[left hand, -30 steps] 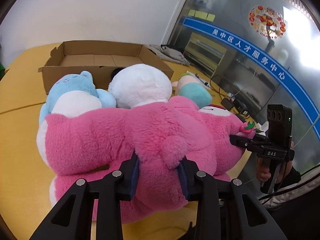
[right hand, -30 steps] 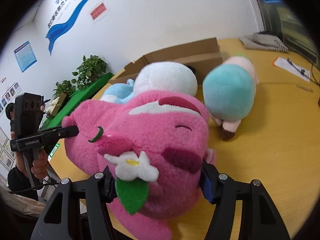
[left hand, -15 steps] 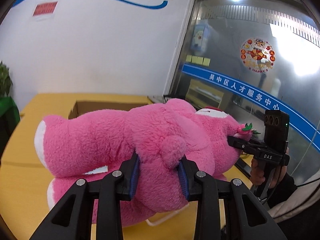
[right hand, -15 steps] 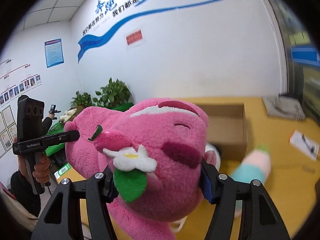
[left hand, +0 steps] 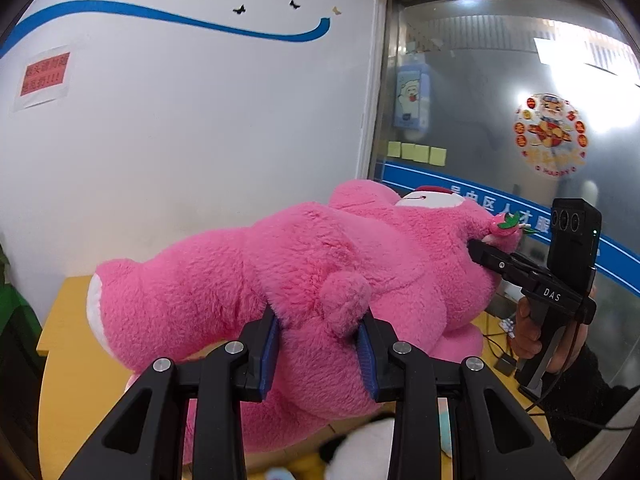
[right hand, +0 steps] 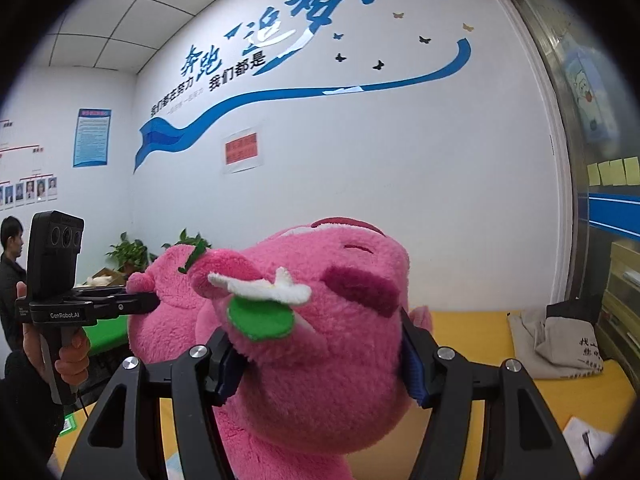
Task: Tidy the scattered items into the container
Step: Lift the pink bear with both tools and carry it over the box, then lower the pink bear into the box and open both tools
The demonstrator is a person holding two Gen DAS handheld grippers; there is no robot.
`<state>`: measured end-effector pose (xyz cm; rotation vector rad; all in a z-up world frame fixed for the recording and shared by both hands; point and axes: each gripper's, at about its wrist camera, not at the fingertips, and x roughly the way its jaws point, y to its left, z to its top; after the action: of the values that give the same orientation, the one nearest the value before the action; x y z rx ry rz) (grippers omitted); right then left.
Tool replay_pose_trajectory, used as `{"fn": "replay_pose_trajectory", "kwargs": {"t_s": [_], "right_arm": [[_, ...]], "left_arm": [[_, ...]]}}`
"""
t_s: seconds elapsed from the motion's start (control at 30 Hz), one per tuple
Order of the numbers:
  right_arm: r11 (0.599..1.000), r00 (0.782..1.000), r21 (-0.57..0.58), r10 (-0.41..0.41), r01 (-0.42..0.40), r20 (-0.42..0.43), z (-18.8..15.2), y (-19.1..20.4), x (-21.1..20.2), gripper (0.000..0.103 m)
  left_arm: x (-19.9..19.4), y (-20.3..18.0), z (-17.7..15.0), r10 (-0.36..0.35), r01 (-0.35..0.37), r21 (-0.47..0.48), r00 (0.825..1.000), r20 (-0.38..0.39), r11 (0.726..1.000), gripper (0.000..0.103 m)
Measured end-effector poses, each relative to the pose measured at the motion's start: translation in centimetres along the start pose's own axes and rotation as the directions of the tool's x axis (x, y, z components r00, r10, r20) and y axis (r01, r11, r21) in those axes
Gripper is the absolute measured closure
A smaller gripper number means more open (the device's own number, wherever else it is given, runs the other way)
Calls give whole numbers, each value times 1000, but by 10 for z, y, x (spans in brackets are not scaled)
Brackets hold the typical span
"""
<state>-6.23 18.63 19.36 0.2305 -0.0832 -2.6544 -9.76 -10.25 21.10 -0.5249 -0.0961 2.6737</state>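
White office wall, yellow table [left hand: 72, 344], one pink plush bear [left hand: 304, 264] clamped by two grippers, left gripper [left hand: 318, 350], right gripper [right hand: 320, 364]

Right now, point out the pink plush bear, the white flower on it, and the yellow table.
pink plush bear [left hand: 320, 264], left wrist view, on its furry back.
white flower [right hand: 272, 289], right wrist view, on the petals.
yellow table [right hand: 472, 332], right wrist view, on bare top.
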Motion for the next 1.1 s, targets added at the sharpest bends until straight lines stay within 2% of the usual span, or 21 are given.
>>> {"fn": "replay_pose_trajectory", "kwargs": {"t_s": [0.17,0.23,0.3,0.37,0.4,0.43,0.47,0.5,0.53,0.57,0.6,0.67,0.73,0.8,0.83,0.9,1.0,1.03,1.1], "right_arm": [[996,999,78,-26,30,-44,-13,-55,70,40],[991,996,121,-41,50,-75,-31,-80,100,40],[983,989,161,-61,82,-131,-61,-103,132,40],[973,974,192,-85,126,-212,-95,-124,162,38],[966,957,206,-96,156,-274,-116,-135,180,38],[959,934,215,-104,185,-341,-136,-143,197,36],[952,902,216,-112,218,-417,-157,-151,214,35],[941,848,199,-140,275,-512,-179,-158,230,34],[923,781,162,-193,350,-593,-195,-162,239,31],[905,733,141,-226,402,-641,-206,-168,243,25],[900,738,158,-221,406,-638,-207,-171,240,23],[904,768,188,-200,385,-609,-198,-177,228,22],[905,779,172,-222,388,-587,-184,-176,215,22],[915,792,165,-216,369,-571,-175,-170,198,22],[926,806,173,-186,335,-562,-169,-162,188,21],[954,820,188,-89,233,-565,-161,-145,169,20],[985,785,141,12,96,-620,-170,-108,152,20],[989,763,126,25,74,-645,-178,-99,150,20],[989,686,126,37,80,-726,-198,-94,152,20]], "left_arm": [[91,49,13,-3,0,-47,998,-70,999,67],[134,70,2,-3,-7,-75,992,-123,997,67],[180,91,-21,5,-26,-102,979,-202,994,67],[230,111,-55,18,-62,-129,948,-318,990,67],[254,121,-75,13,-73,-143,925,-381,987,69],[277,129,-96,-6,-72,-160,897,-443,984,76],[296,134,-117,-26,-72,-177,866,-499,982,78],[307,137,-132,-50,-63,-197,851,-522,978,77],[310,137,-138,-69,-50,-214,856,-513,976,76],[308,136,-137,-63,-52,-217,867,-494,975,76],[303,134,-134,-52,-58,-211,875,-481,976,74],[294,133,-126,-32,-69,-192,877,-479,979,67],[273,130,-117,34,-118,-148,881,-472,982,44],[242,129,-111,87,-150,-108,889,-449,983,32],[228,130,-111,105,-166,-97,885,-453,981,27],[205,136,-117,141,-207,-82,859,-492,975,26],[177,149,-145,165,-260,-90,807,-567,961,27],[171,152,-155,161,-268,-98,792,-588,958,27],[162,149,-178,134,-272,-127,764,-631,954,28]]}}
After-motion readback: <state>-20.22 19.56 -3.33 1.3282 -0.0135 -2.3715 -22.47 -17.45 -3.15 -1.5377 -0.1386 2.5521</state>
